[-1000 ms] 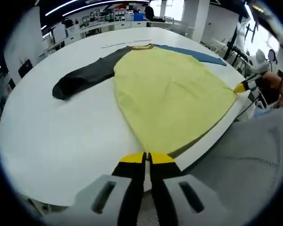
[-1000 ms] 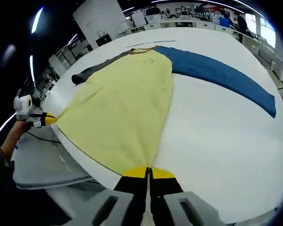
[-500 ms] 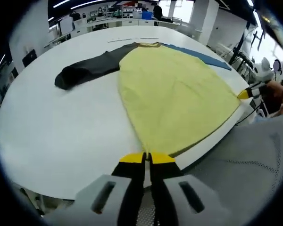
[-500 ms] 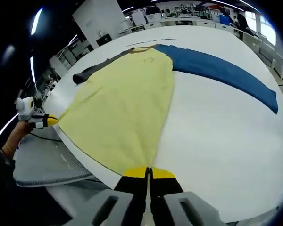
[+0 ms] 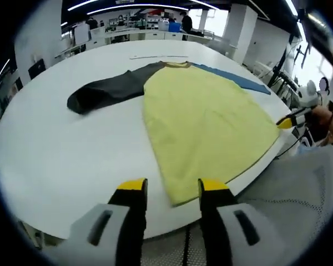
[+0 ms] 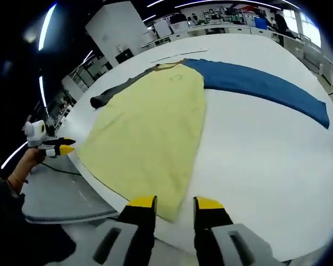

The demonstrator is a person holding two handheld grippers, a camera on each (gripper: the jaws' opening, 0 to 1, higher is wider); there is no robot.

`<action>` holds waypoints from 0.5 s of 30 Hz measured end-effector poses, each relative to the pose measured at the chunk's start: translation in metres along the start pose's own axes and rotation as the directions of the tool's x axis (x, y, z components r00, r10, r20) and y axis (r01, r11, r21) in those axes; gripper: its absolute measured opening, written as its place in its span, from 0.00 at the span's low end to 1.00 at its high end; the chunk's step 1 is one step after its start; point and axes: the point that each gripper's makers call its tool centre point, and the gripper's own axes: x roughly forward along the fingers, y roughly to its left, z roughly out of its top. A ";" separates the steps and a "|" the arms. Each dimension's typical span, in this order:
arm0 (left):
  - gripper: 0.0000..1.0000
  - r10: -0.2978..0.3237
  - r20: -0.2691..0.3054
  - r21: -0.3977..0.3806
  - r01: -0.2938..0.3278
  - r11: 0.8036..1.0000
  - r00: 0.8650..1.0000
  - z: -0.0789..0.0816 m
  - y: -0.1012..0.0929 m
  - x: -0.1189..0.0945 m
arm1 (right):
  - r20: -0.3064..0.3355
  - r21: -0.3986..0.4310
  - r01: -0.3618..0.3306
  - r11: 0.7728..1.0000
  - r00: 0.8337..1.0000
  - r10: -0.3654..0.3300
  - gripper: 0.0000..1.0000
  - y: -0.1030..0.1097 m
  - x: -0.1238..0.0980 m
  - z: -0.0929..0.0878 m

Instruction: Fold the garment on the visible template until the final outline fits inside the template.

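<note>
A shirt with a yellow body (image 5: 205,122) lies flat on the round white table (image 5: 61,160), collar at the far end. Its dark grey sleeve (image 5: 108,91) stretches left and its blue sleeve (image 5: 233,77) right. My left gripper (image 5: 173,188) stands open over the near hem corner, holding nothing. In the right gripper view the yellow body (image 6: 150,127), blue sleeve (image 6: 266,88) and dark sleeve (image 6: 119,91) lie spread out, and my right gripper (image 6: 176,204) is open at the other hem corner. Each gripper appears in the other's view: the right gripper (image 5: 291,121) and the left gripper (image 6: 58,148).
The hem lies along the table's near edge (image 6: 94,177). A grey mesh surface (image 5: 288,199) sits below that edge, also in the right gripper view (image 6: 55,194). A thin pale strip (image 5: 155,56) lies beyond the collar. Benches and equipment line the room behind.
Both grippers were shut on the yellow hem corners and now stand open. The hem has dropped flat onto the table by the edge.
</note>
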 end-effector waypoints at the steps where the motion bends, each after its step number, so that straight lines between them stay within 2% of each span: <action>1: 0.41 -0.006 0.014 -0.005 0.006 1.000 1.000 0.004 -0.001 0.000 | 0.004 0.000 -0.008 1.000 1.000 0.008 0.32 0.001 -0.001 0.002; 5: 0.57 -0.038 0.060 -0.005 0.038 0.999 0.997 0.014 -0.006 -0.001 | 0.047 0.002 -0.014 1.000 0.999 0.013 0.47 0.001 -0.006 0.014; 9: 0.67 -0.059 0.105 0.011 0.059 0.998 0.993 0.023 -0.008 -0.002 | 0.083 0.004 -0.015 1.000 0.996 0.015 0.66 0.000 -0.011 0.025; 15: 0.82 -0.090 0.151 0.048 0.083 0.995 0.985 0.037 -0.013 -0.005 | 0.114 -0.008 -0.008 1.000 0.993 0.009 0.75 -0.010 -0.019 0.041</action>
